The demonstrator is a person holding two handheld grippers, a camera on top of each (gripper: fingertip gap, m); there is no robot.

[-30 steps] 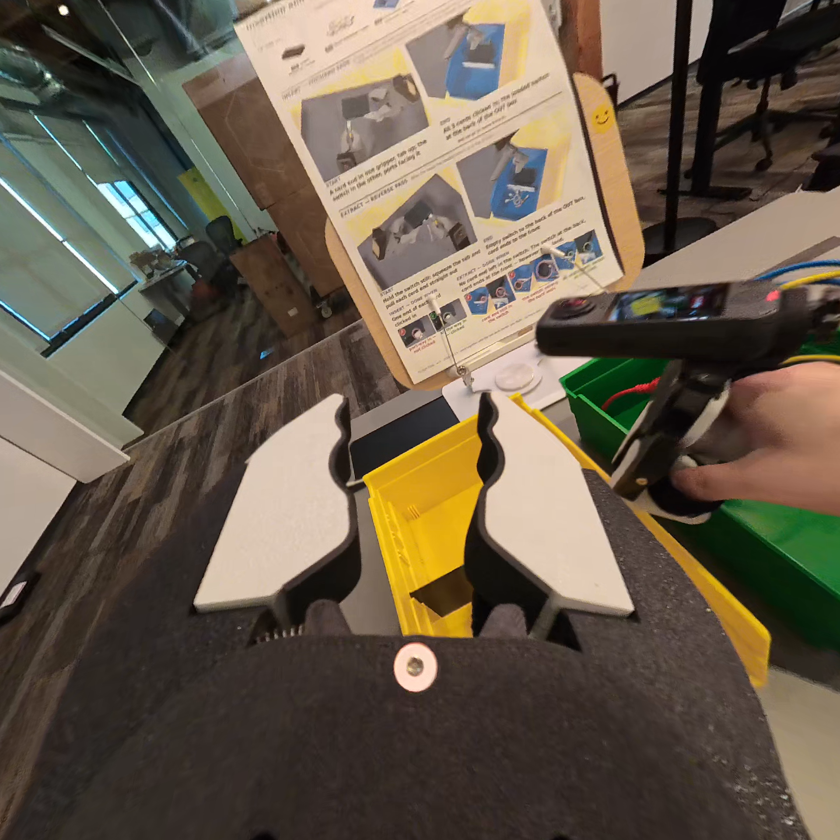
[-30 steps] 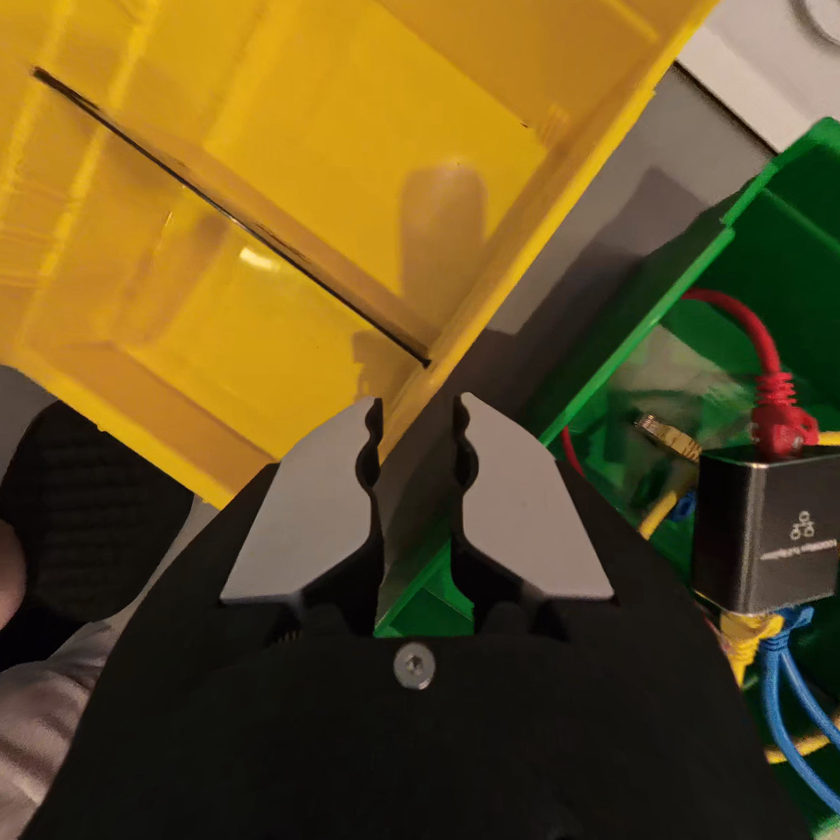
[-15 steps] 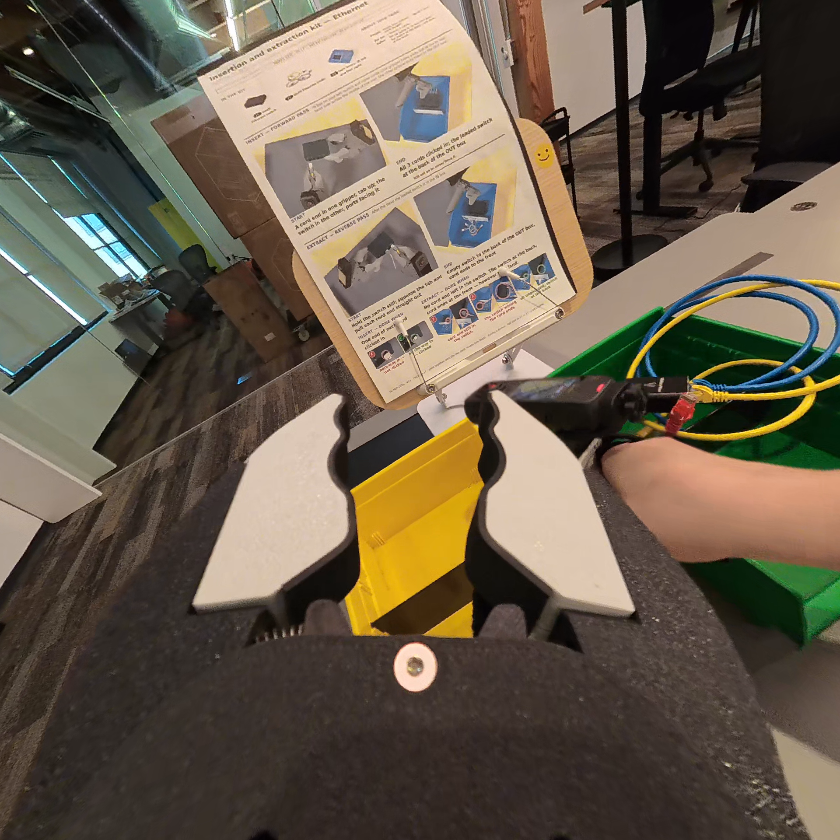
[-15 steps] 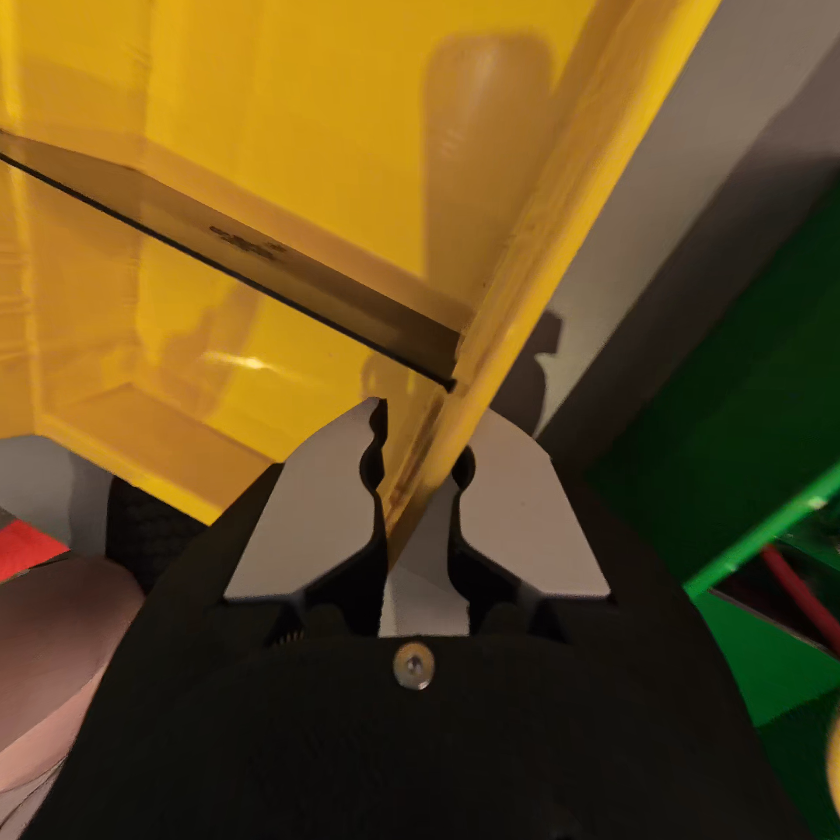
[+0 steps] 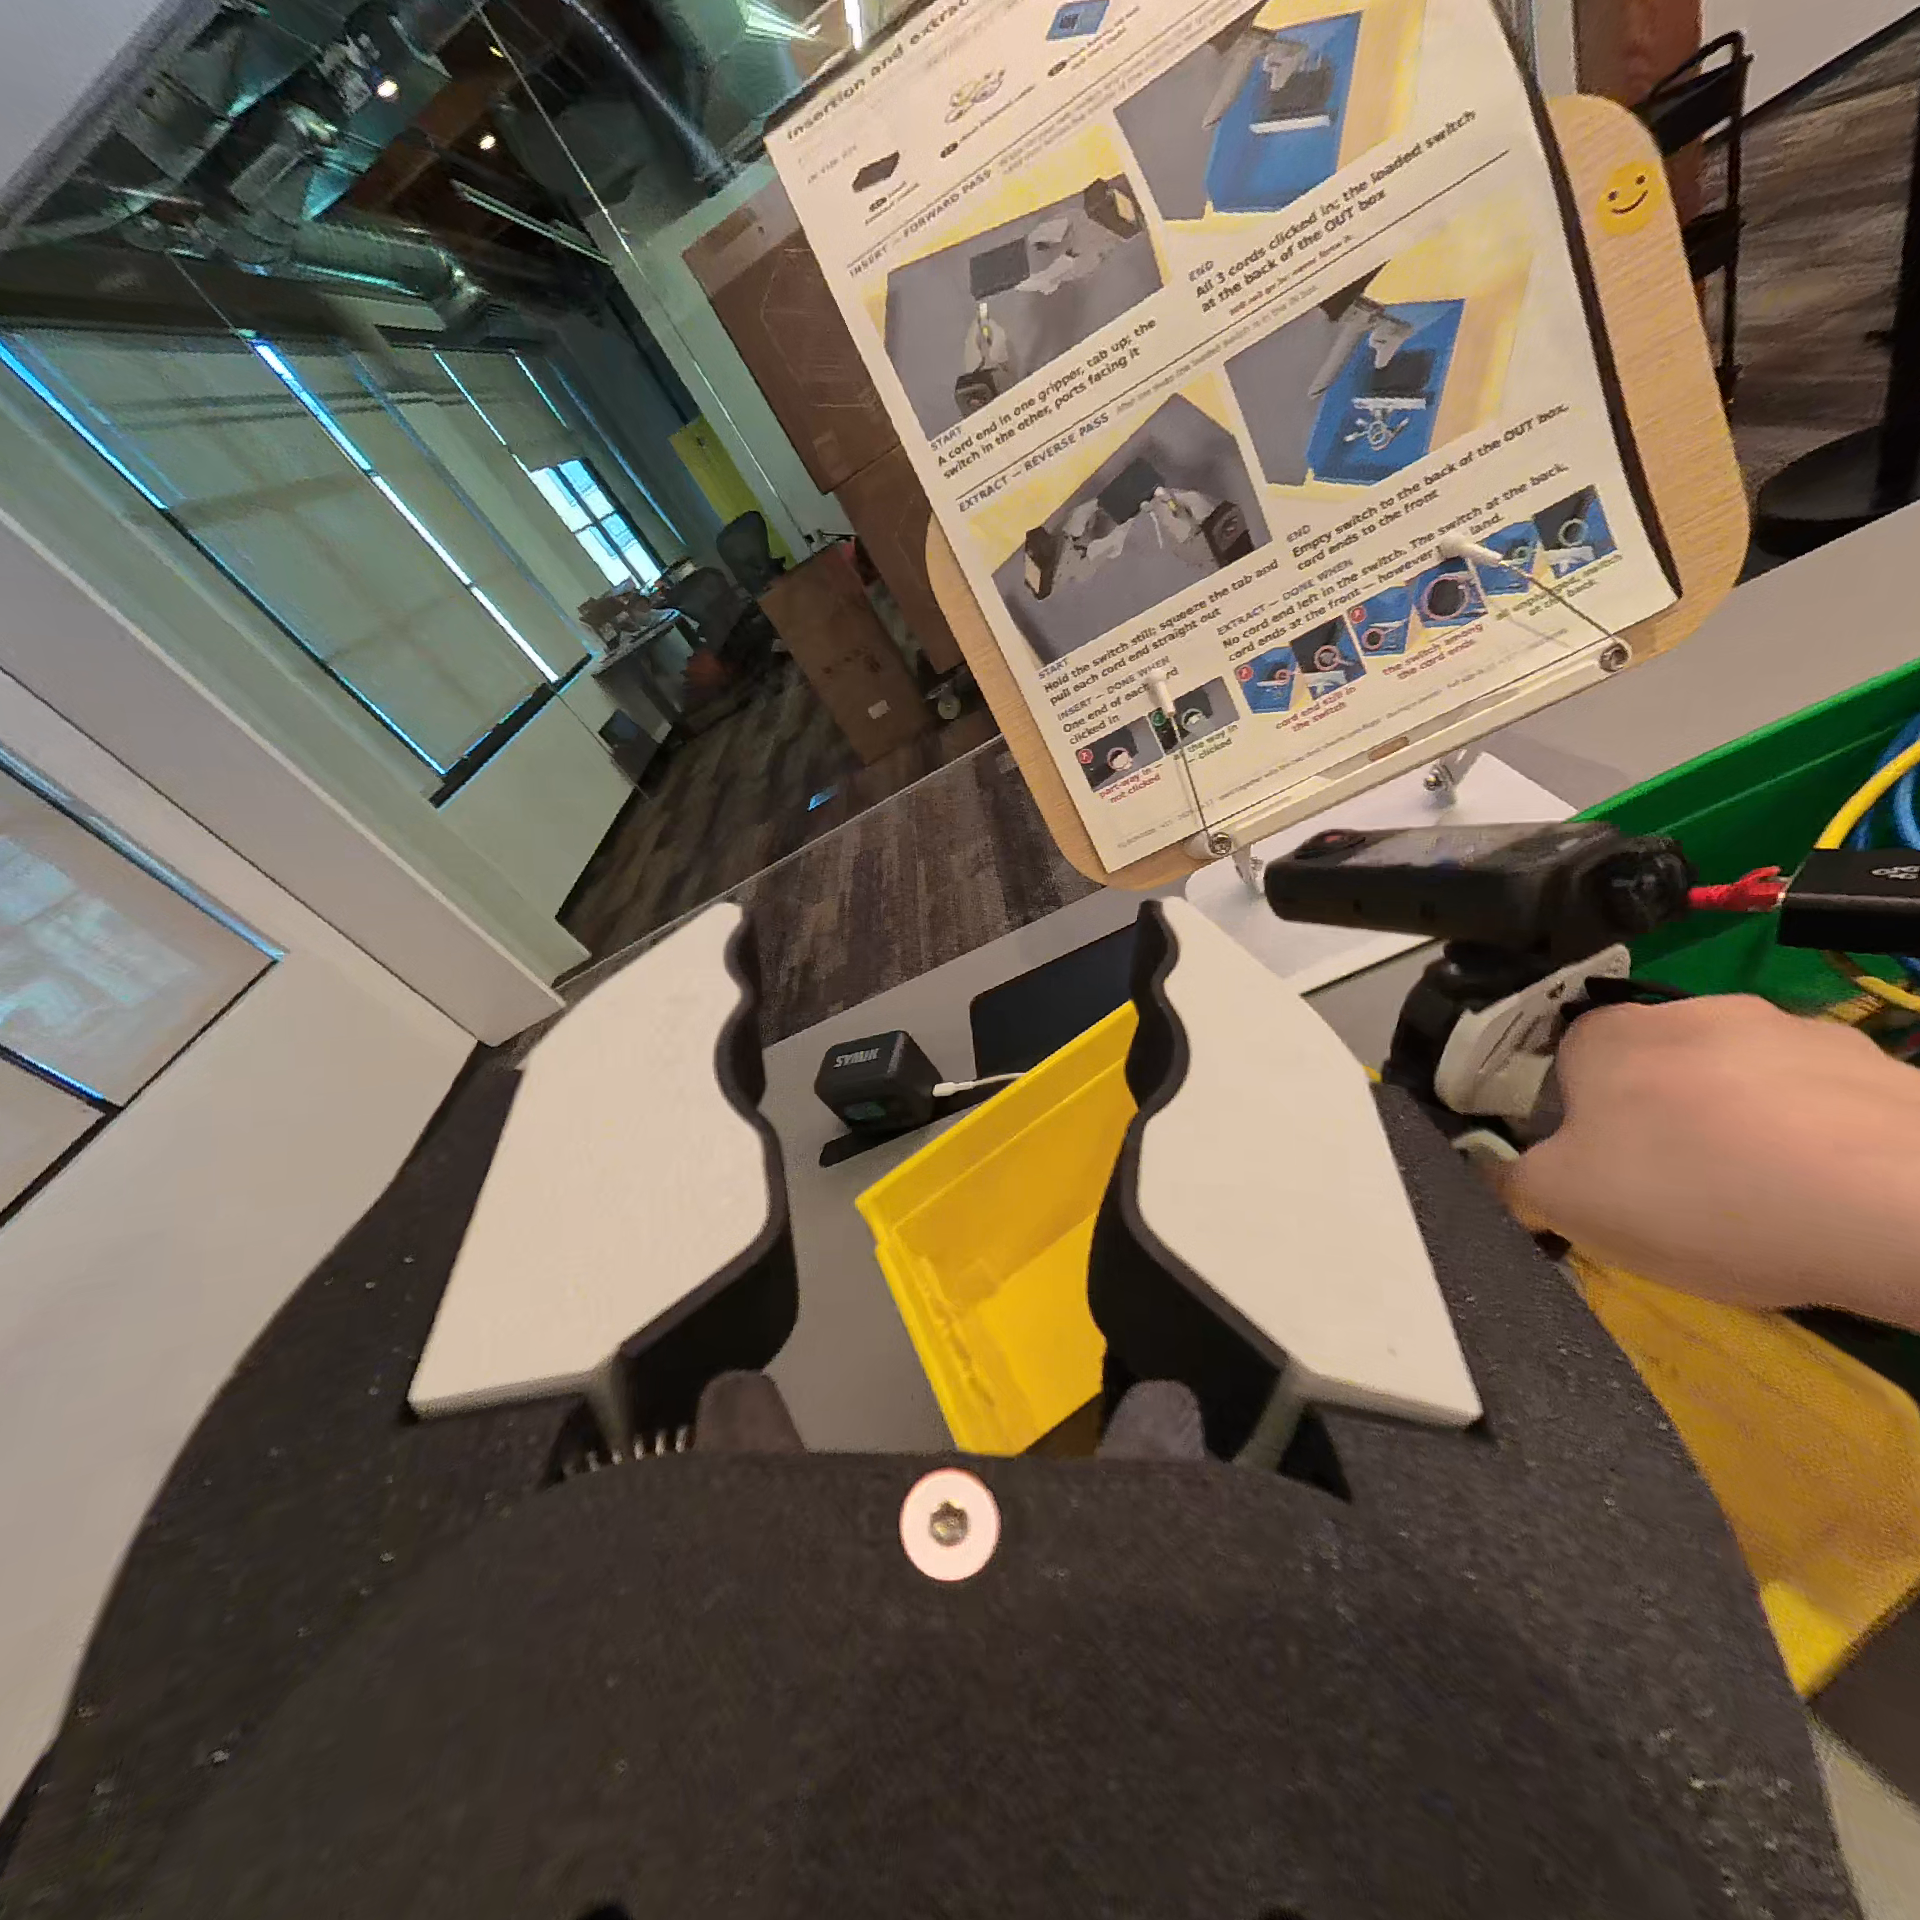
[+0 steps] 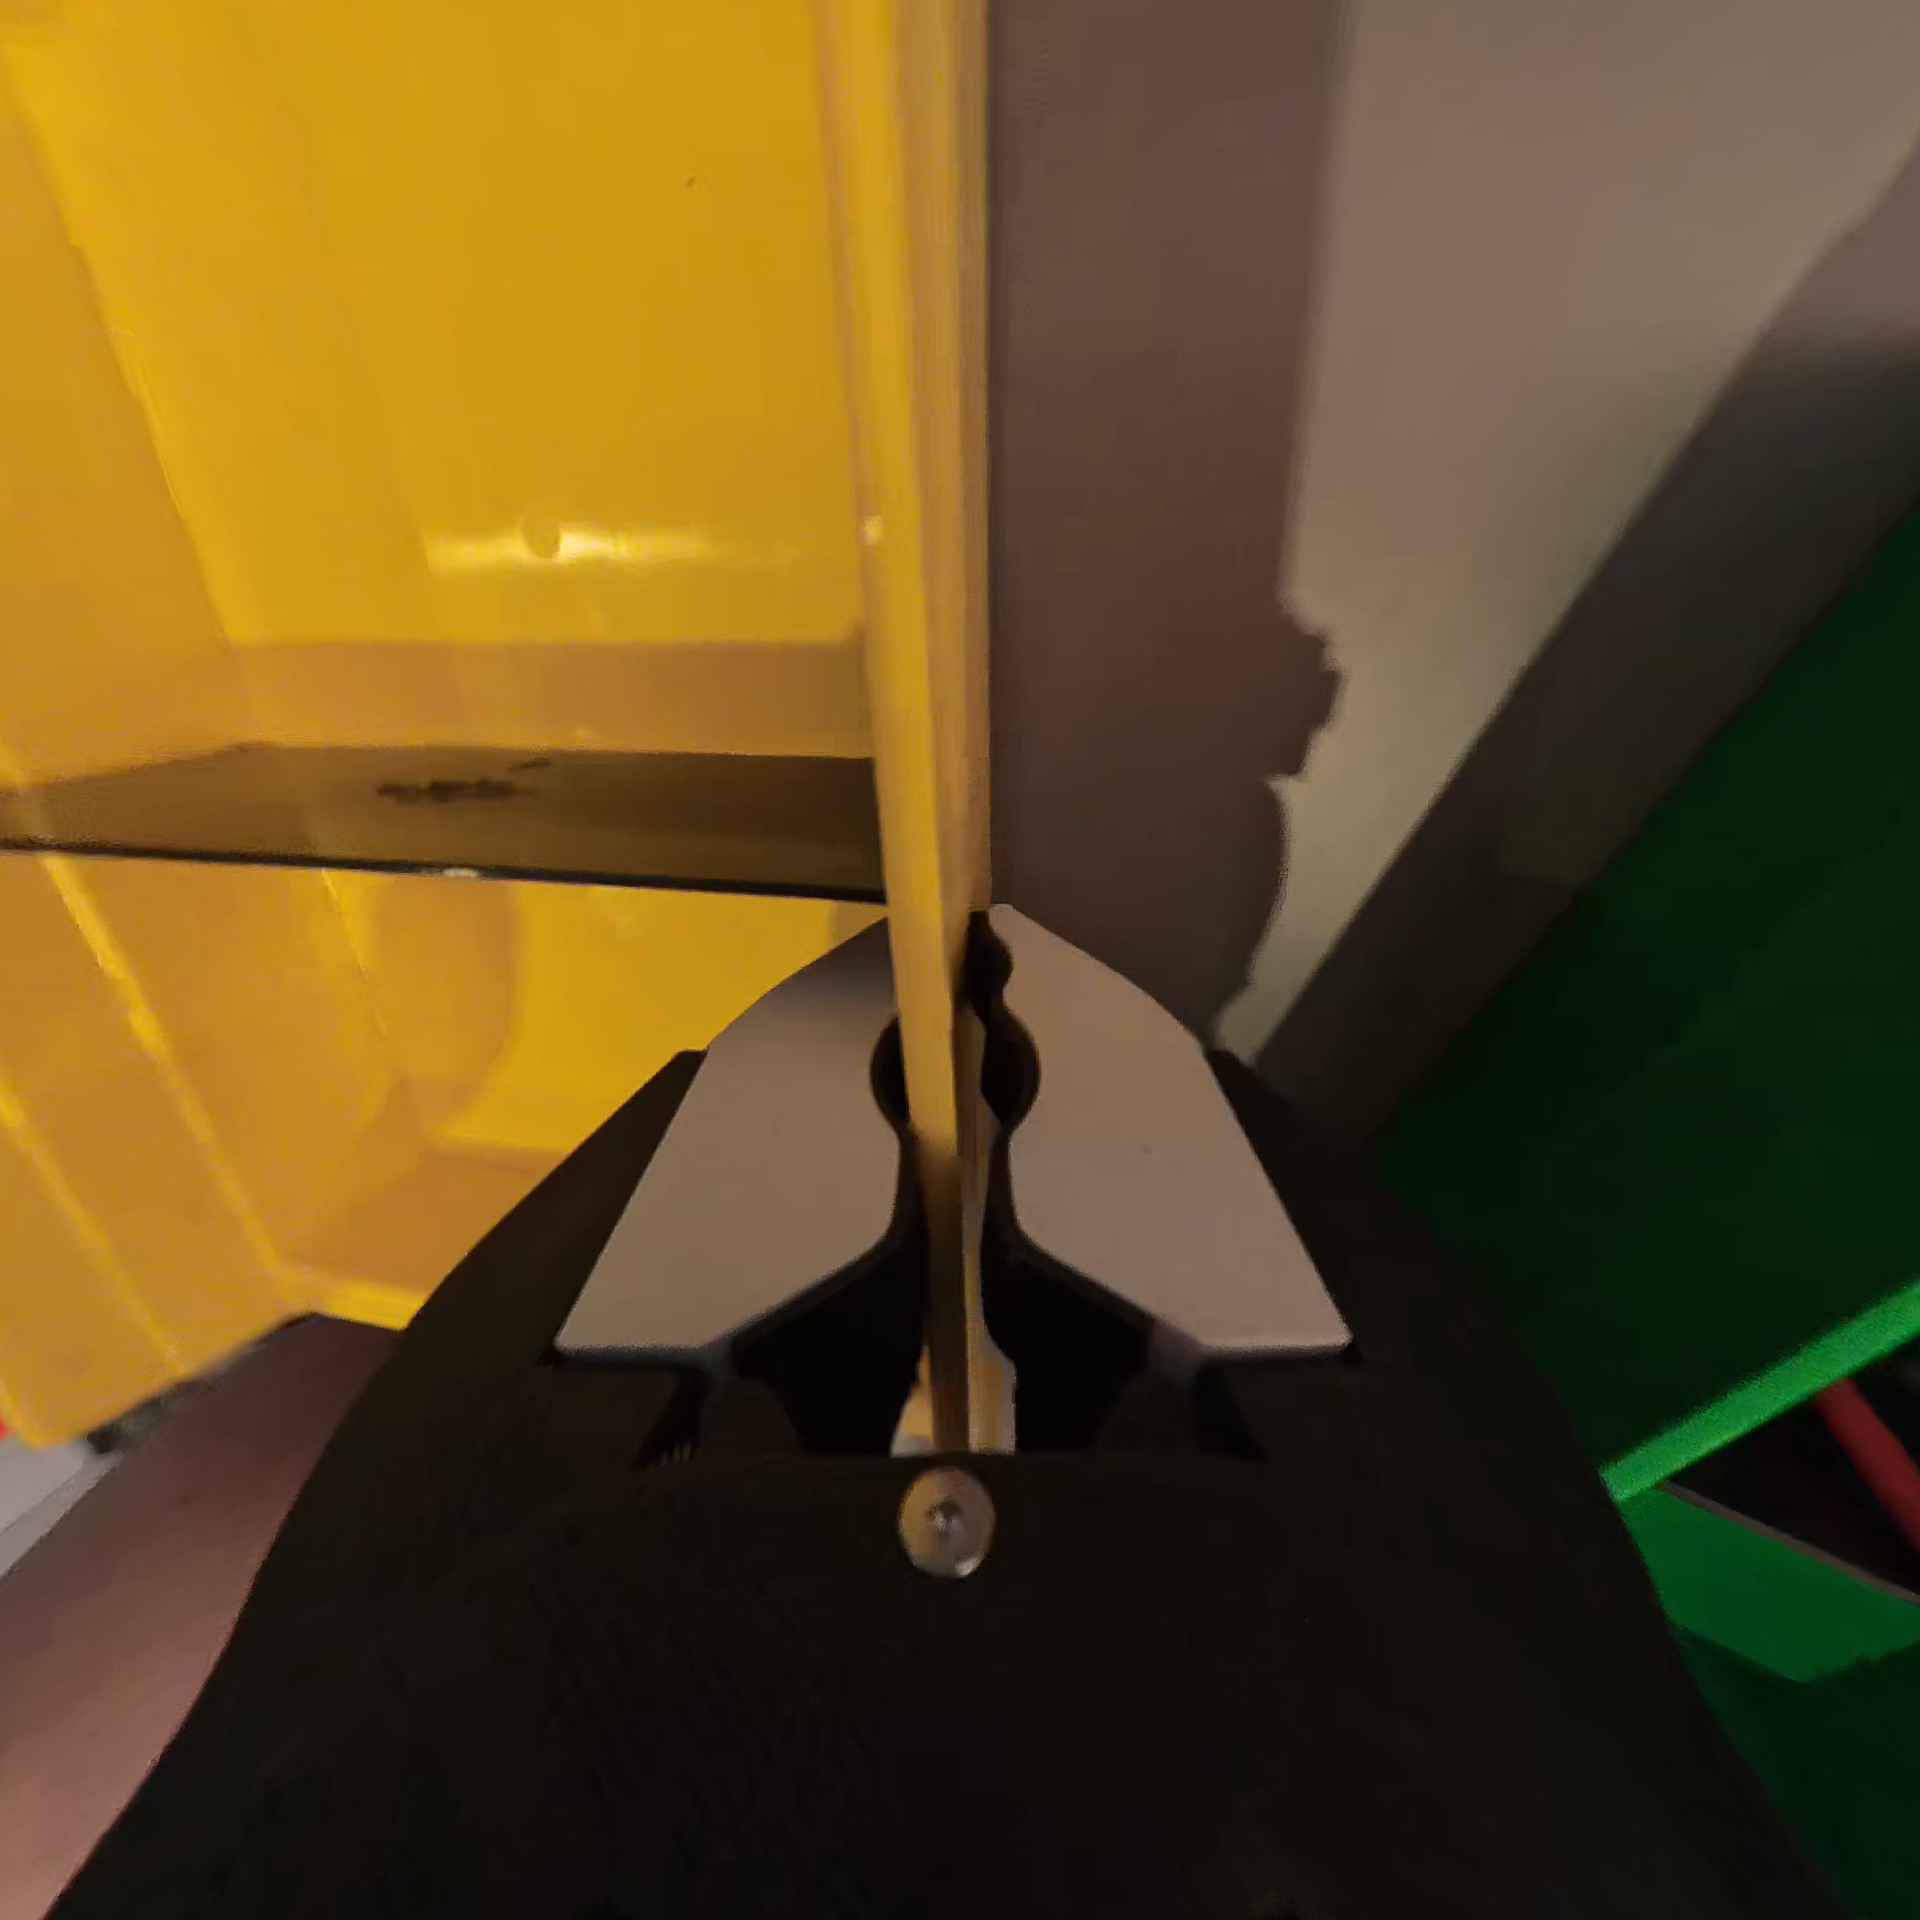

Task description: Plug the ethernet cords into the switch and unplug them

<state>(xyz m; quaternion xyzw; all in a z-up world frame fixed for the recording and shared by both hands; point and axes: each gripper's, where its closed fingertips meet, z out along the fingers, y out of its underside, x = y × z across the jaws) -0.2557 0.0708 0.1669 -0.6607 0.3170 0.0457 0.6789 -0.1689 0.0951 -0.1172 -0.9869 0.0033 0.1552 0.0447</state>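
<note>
My right gripper [image 6: 951, 935] is shut on the side wall of the yellow bin [image 6: 925, 520]; both pads press on the thin wall. In the left wrist view a hand [image 5: 1714, 1143] holds that gripper at the bin's right side, and its fingers are hidden there. My left gripper [image 5: 940, 935] is wide open and holds nothing, above the near corner of the yellow bin [image 5: 997, 1226]. The black switch [image 5: 1860, 899] with a red plug [image 5: 1745, 890] in it sits over the green bin [image 5: 1766, 769], with blue and yellow cords [image 5: 1870, 790] coiled there.
An instruction board on a wooden stand [image 5: 1247, 416] stands behind the bins. A small black device [image 5: 878, 1075] and a dark flat pad [image 5: 1049, 1008] lie on the grey table behind the yellow bin. The green bin [image 6: 1714, 1143] lies right of the yellow bin, with a red cord [image 6: 1860, 1423] in it. Tip to tip, the grippers are about 30 centimetres apart. To the black switch [image 5: 1860, 899]: right tips about 20 centimetres, left tips about 30 centimetres.
My right gripper moved onto the yellow bin's side wall and closed on it. My left gripper opened wider and tilted, and the yellow bin's corner now sits between its fingers.
</note>
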